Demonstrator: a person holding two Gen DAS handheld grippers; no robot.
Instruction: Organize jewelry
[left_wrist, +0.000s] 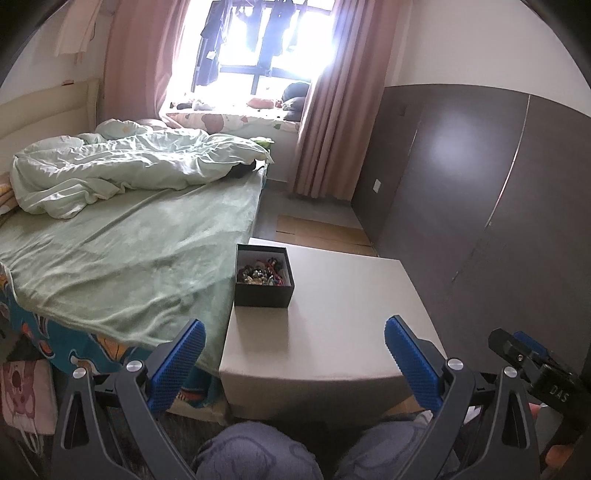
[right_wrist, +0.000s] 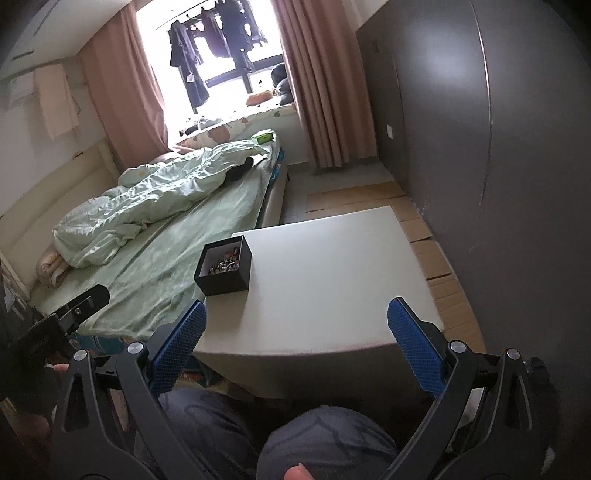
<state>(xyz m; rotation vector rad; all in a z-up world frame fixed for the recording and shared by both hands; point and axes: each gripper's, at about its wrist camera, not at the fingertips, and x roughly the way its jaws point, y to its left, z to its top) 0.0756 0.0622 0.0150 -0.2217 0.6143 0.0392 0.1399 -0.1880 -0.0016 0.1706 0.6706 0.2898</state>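
Currently the open black cardboard box (left_wrist: 264, 277) of mixed jewelry (left_wrist: 263, 272) sits at the far left corner of the pale square tabletop (left_wrist: 343, 314), beside the green-sheeted bed (left_wrist: 122, 258). Left gripper (left_wrist: 294, 354) and right gripper (right_wrist: 296, 343): both released, nothing between pads, well short of box.

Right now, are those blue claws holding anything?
Nothing. The left claw and right claw are both open and empty; the black jewelry-filled cardboard box sits untouched.
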